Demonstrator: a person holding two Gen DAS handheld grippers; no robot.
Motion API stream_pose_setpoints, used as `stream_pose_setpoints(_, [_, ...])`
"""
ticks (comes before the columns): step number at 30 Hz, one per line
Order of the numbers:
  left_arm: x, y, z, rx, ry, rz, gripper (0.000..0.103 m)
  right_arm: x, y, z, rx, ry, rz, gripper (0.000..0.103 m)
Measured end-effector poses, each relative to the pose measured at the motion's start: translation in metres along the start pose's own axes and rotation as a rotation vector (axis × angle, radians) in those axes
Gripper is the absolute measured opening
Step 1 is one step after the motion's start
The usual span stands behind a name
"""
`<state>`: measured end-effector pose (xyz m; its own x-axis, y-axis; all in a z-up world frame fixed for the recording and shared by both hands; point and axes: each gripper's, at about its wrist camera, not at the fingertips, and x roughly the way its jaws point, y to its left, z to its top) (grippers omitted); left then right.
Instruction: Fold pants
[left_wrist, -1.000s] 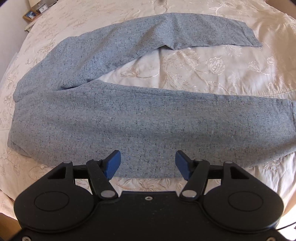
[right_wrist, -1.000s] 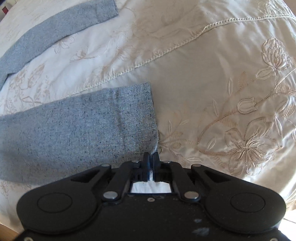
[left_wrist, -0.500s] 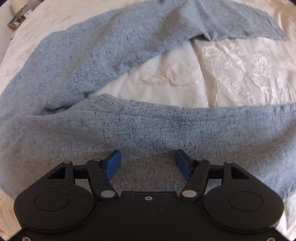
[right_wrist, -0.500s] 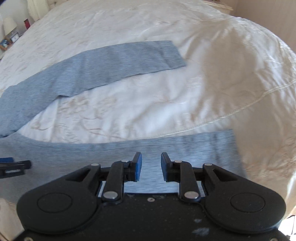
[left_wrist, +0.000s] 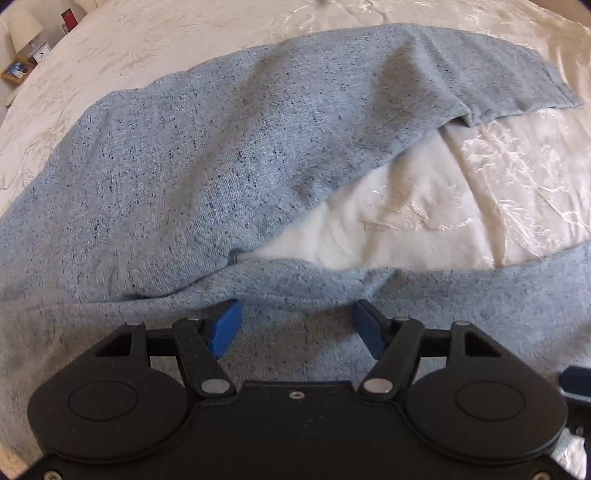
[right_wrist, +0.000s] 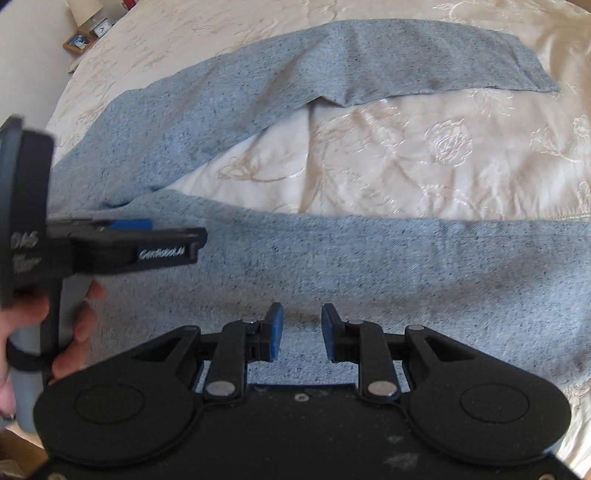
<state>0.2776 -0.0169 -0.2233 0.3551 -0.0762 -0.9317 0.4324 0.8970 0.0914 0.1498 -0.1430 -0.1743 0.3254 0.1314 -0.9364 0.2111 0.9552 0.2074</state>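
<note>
Pants (right_wrist: 332, 258) lie spread on the bed (right_wrist: 424, 166), long axis left-right. Left gripper (left_wrist: 295, 325): jaws wide apart, above the near leg by the crotch. Right gripper (right_wrist: 298, 330): jaws partly apart, above the near leg.

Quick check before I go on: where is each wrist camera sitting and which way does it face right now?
Left wrist: on the left tool, looking forward over the near leg to the far leg of the pants; only its own open fingers show.
Right wrist: on the right tool, above the near leg; the left hand shows at the left edge.
Shared: both legs and the cream bedspread.
</note>
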Motion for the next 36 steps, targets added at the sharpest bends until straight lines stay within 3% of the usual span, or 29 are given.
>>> stream_pose_setpoints(5, [0.003,0.003,0.011,-0.081,0.003,0.012,0.072,0.016,0.009,-0.012,-0.107,0.034,-0.026,0.025])
stream_pose_setpoints(8, [-0.007,0.003,0.014,-0.112,0.012,0.023,0.067,0.035,-0.002,-0.003,-0.099,0.004,-0.088,0.024])
stream_pose_setpoints(9, [-0.014,0.005,0.014,-0.127,0.006,0.024,0.066,0.038,-0.007,0.001,-0.088,-0.012,-0.099,0.018])
stream_pose_setpoints(11, [-0.029,0.008,0.013,-0.159,-0.017,0.022,0.065,0.029,-0.017,0.011,-0.018,-0.017,-0.068,0.019])
stream_pose_setpoints(12, [-0.034,0.009,0.013,-0.171,-0.023,0.019,0.065,0.017,-0.02,0.014,0.002,-0.058,-0.052,0.025])
stream_pose_setpoints(15, [-0.046,0.012,0.01,-0.209,-0.005,0.005,0.065,-0.009,-0.02,0.02,-0.03,-0.173,-0.07,0.027])
stream_pose_setpoints(19, [-0.055,0.013,0.009,-0.199,0.03,-0.005,0.065,0.027,-0.035,0.03,-0.003,-0.027,-0.043,0.026])
stream_pose_setpoints(23, [-0.066,0.016,0.004,-0.196,0.017,0.008,0.065,0.039,-0.031,0.036,-0.126,-0.113,-0.09,0.027])
stream_pose_setpoints(29, [-0.074,0.022,-0.004,-0.218,0.022,0.02,0.065,0.047,-0.027,0.046,-0.297,-0.057,0.064,0.039])
stream_pose_setpoints(32, [-0.076,0.026,-0.003,-0.233,0.037,0.01,0.065,0.054,-0.021,0.045,-0.406,-0.04,0.071,0.042])
stream_pose_setpoints(33, [-0.077,0.027,-0.001,-0.234,0.038,0.008,0.065,0.057,-0.021,0.045,-0.421,-0.052,0.07,0.038])
stream_pose_setpoints(36, [-0.086,0.034,0.014,-0.22,0.032,0.028,0.065,0.062,-0.014,0.053,-0.442,-0.076,-0.038,0.001])
